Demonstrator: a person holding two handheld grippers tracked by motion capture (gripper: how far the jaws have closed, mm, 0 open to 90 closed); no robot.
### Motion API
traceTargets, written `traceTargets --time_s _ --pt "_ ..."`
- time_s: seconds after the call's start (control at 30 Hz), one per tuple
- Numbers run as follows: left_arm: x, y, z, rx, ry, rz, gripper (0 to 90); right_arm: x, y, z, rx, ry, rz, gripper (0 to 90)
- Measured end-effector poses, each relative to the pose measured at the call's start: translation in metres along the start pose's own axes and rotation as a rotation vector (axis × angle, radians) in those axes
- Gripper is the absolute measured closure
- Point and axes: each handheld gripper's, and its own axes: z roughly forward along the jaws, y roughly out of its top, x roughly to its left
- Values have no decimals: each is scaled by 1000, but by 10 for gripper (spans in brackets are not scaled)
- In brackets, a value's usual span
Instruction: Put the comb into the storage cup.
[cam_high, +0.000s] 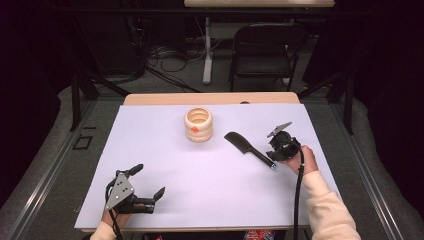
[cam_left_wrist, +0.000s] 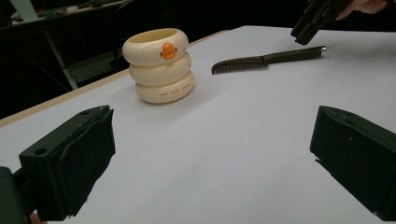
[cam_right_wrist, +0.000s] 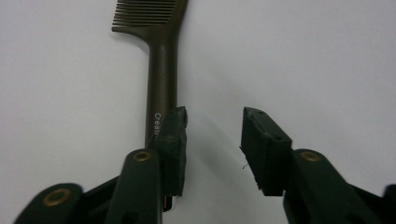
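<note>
My right gripper (cam_right_wrist: 212, 140), jaws apart, sits at the comb (cam_right_wrist: 161, 70) handle, nothing grasped yet; the left gripper (cam_high: 145, 187) waits spread, lower left of the bench (cam_high: 210, 200)

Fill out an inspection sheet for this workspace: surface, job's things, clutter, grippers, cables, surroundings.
Surface: white sheet over a wooden table, flat.
Job's things: dark comb lying flat; cream ringed holder upright, apart from the comb.
Clutter: nothing seen.
Grippers: right hand-held gripper open, over the comb's handle end, one jaw lying over the handle, which is not between the jaws; left hand-held gripper open, holding nothing, at the near left.
Cables: black cable trailing from the right hand-held gripper; more on the floor beyond.
Surroundings: folding chair behind the table, dark room.
</note>
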Motion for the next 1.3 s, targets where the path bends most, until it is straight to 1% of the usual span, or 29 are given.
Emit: traceTargets --time_s 0.03,0.1,0.17,0.33,0.47,0.5,0.53,0.6,0.67,0.7,0.73,0.8,0.83,0.87,0.93,1.03,1.07,1.1,1.13,1.23,1.3 --pt "0 0 0 0 -1 0 0 -1 1 0 1 3 -6 562" --pt "0 0 0 1 -3 0 1 -1 1 -1 -5 7 -3 541" --pt "0 0 0 3 -2 2 0 -2 3 -3 2 10 0 489" --pt "0 0 0 0 -2 0 0 -1 4 -6 -8 17 -9 446" --pt "0 0 0 0 -2 0 1 1 6 -8 3 29 -8 418" --pt "0 0 0 0 -3 0 1 0 7 -8 -2 34 -25 411" --pt "0 0 0 0 -3 1 1 1 7 -9 -6 35 -18 403" --pt "0 0 0 0 -3 2 0 1 8 -10 1 37 -24 350" --pt "0 0 0 0 -4 2 1 2 8 -10 -10 37 -26 331" --pt "0 0 0 0 -4 2 1 2 8 -11 -4 40 -32 311" --pt "0 0 0 -1 -4 1 1 3 9 -11 1 40 -26 293" --pt "0 0 0 1 -4 2 1 4 10 -11 1 47 -40 276" --pt "0 0 0 0 -4 2 1 5 10 -11 -6 48 -35 253" --pt "0 0 0 0 -3 2 1 5 11 -12 1 50 -46 243" --pt "0 0 0 0 -3 2 0 6 12 -13 -3 59 -58 222" --pt "0 0 0 1 -3 3 0 8 13 -13 -2 67 -61 211" --pt "0 0 0 1 -4 4 1 8 14 -13 -8 71 -71 201" --pt "0 0 0 1 -4 4 1 10 15 -14 -5 72 -62 189" --pt "0 0 0 2 -4 3 1 9 15 -14 -1 74 -73 182" --pt "0 0 0 2 -3 2 0 11 16 -14 -10 79 -65 159" --pt "0 0 0 3 -3 4 1 11 17 -15 -4 79 -71 148"
